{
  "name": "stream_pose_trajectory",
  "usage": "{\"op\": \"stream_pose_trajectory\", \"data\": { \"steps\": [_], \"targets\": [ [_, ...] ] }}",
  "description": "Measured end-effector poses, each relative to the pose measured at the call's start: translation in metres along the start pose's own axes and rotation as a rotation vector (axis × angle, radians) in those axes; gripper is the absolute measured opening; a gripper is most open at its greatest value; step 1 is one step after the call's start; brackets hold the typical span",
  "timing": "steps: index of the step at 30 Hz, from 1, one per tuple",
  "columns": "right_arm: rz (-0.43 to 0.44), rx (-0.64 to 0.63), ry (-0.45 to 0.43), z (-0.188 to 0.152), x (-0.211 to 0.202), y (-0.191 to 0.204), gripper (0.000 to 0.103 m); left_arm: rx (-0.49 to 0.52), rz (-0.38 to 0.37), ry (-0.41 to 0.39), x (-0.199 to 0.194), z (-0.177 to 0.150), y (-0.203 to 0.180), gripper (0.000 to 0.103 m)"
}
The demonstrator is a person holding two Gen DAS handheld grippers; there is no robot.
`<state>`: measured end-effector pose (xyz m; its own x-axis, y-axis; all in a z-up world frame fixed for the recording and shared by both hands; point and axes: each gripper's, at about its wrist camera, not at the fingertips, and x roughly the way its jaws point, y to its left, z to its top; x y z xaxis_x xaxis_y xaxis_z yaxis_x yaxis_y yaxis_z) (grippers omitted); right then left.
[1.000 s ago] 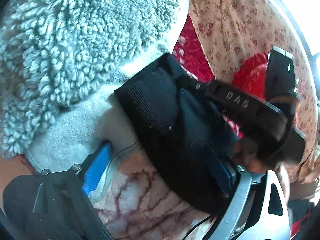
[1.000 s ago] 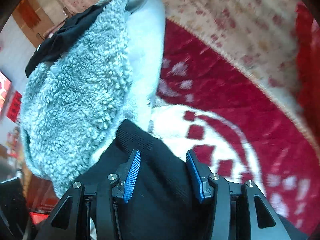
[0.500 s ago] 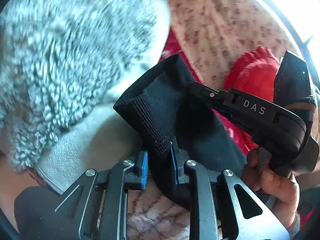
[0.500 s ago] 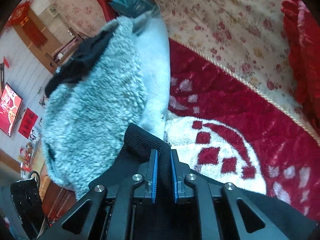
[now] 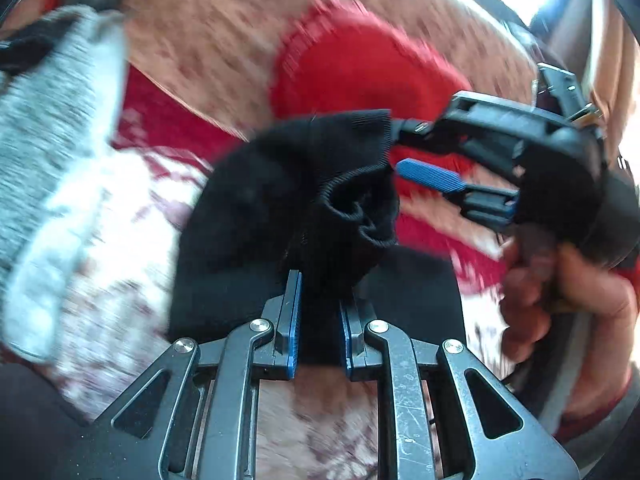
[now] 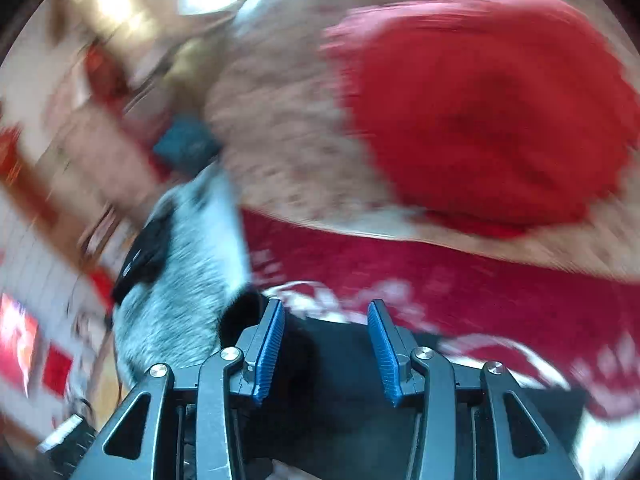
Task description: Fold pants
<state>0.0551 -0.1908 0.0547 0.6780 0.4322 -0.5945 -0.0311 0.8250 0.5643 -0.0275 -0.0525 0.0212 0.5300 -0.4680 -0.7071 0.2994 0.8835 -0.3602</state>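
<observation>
The black pants (image 5: 280, 208) hang bunched in the middle of the left wrist view, ribbed waistband uppermost. My left gripper (image 5: 319, 320) is shut on a fold of them. My right gripper (image 5: 404, 148) shows at the right of that view, held by a hand, jaws apart at the waistband edge with one blue pad (image 5: 430, 175) bare. In the right wrist view my right gripper (image 6: 326, 344) is open, with the black pants (image 6: 336, 392) lying below and behind its pads. Both views are motion-blurred.
A red and white patterned blanket (image 5: 120, 216) covers the bed. A grey fleece garment (image 5: 48, 120) lies at the left and shows in the right wrist view (image 6: 180, 300). A red cushion (image 6: 480, 112) rests on a floral sheet (image 5: 208, 32) behind.
My right gripper has opened and let go of the waistband. My left gripper stays shut on the pants and has lifted them away from the fleece, toward the red cushion.
</observation>
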Motion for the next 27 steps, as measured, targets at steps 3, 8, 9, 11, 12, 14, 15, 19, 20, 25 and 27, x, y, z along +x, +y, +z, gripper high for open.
{"op": "stream_pose_trajectory", "data": {
  "steps": [3,8,9,11,12,14,15,19,20,25,27],
  "targets": [
    [-0.024,0.149,-0.004,-0.016,-0.024,-0.05,0.042,0.054,-0.017,0.076,0.014,-0.006,-0.012,0.018],
    [0.085,0.235,-0.006,-0.035,-0.044,-0.076,0.047,0.079,-0.052,0.072,-0.012,-0.005,-0.011,0.04],
    [0.104,0.235,-0.003,-0.037,-0.045,-0.075,0.047,0.079,-0.05,0.061,-0.021,-0.002,-0.006,0.04],
    [0.147,0.228,0.01,-0.041,-0.045,-0.071,0.047,0.102,-0.029,0.029,-0.038,-0.009,-0.005,0.04],
    [0.156,0.226,0.009,-0.043,-0.046,-0.069,0.048,0.112,-0.01,0.006,-0.044,-0.008,-0.002,0.042],
    [0.144,0.213,-0.001,-0.045,-0.042,-0.064,0.051,0.105,-0.004,-0.012,-0.051,-0.013,0.003,0.052],
    [0.122,0.2,0.007,-0.046,-0.037,-0.063,0.052,0.091,0.004,-0.014,-0.049,-0.012,0.011,0.053],
    [0.073,0.183,0.104,-0.055,-0.013,-0.061,0.053,0.031,0.048,0.031,-0.03,-0.009,0.035,0.053],
    [0.073,0.19,0.122,-0.058,-0.006,-0.061,0.053,0.023,0.058,0.045,-0.025,-0.01,0.038,0.053],
    [0.06,0.117,0.152,-0.062,0.028,-0.036,0.033,0.002,0.079,0.065,-0.017,-0.013,0.045,0.053],
    [0.028,0.079,0.15,-0.06,0.031,-0.026,0.016,-0.01,0.08,0.053,-0.024,-0.008,0.046,0.053]
  ]
}}
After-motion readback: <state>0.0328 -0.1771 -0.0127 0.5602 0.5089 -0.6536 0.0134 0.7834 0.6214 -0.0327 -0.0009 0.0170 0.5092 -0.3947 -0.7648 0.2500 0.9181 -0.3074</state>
